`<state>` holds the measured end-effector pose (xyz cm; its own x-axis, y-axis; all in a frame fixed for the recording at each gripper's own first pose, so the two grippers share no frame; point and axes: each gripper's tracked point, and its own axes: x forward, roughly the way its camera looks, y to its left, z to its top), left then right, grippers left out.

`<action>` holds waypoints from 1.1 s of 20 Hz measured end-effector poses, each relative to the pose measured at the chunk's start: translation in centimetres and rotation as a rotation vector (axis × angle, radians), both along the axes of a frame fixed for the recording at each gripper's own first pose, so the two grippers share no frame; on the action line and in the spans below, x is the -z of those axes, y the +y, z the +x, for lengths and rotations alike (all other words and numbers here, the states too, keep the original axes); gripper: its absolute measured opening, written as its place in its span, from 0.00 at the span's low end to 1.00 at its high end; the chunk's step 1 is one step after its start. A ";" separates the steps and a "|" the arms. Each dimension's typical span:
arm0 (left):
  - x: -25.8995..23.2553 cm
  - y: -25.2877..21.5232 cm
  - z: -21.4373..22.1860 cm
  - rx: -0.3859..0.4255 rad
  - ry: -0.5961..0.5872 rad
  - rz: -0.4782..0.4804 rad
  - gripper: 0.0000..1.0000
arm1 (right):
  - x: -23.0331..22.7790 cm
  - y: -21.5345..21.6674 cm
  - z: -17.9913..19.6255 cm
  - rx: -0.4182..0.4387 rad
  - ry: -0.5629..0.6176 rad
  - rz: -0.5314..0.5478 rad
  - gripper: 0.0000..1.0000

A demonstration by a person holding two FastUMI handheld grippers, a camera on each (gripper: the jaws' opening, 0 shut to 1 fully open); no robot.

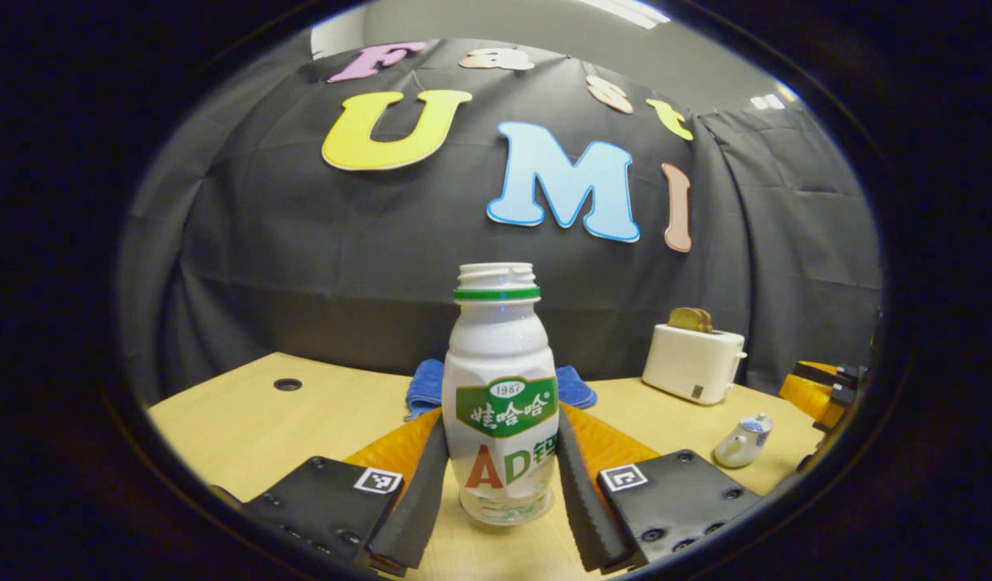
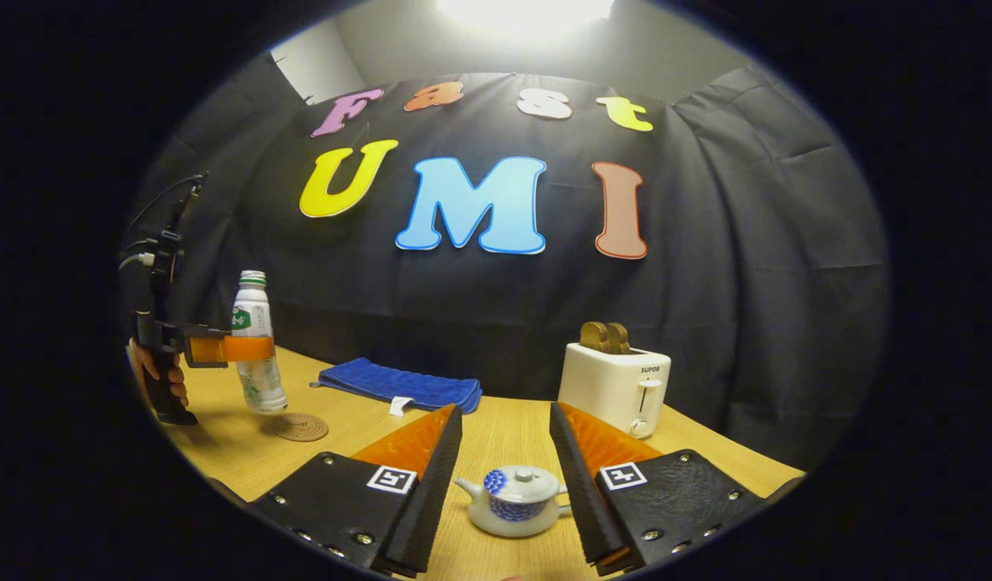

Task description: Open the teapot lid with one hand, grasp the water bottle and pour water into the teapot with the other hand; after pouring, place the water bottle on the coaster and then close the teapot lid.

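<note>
Overhead glare, sharp focus, fisheye-bent edges.

Water bottle [image 1: 501,395]: frosted plastic w/ glossy label. Teapot [image 2: 515,500]: glazed ceramic, shiny. Tabletop [image 2: 504,440]: pale wood-look, smooth, matt. Towel [image 2: 399,386] mid-left: nubby cloth. Toaster [image 2: 615,386]: smooth plastic. Fingers [image 1: 421,500]: ribbed.

A: Left gripper [image 1: 500,492]: black plates showing screws, square markers, ridged fingers [image 1: 416,500].
B: Right gripper [image 2: 504,492] looking identical. Cables are trailing above the far unit; orange body showing.
</note>
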<state>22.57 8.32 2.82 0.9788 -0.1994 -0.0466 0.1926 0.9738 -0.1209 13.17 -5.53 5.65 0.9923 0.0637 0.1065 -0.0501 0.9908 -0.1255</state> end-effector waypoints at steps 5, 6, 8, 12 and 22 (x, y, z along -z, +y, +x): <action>1.9 -1.9 3.1 0.018 0.025 0.061 0.79 | -0.3 -0.5 -0.1 0.014 -0.004 -0.013 0.65; 2.6 -2.0 3.5 0.019 0.040 0.064 0.79 | -0.3 -0.8 0.1 0.023 -0.007 -0.018 0.65; 3.1 -2.0 3.7 0.014 0.051 0.070 0.74 | -0.4 -1.0 -0.1 0.027 -0.008 -0.013 0.65; 3.2 -2.0 3.8 0.016 0.046 0.086 0.79 | -0.2 -0.4 0.0 0.011 -0.005 -0.019 0.65; 2.5 -2.0 2.7 -0.018 -0.003 0.118 0.97 | -0.1 -0.4 0.1 0.005 -0.001 0.003 0.65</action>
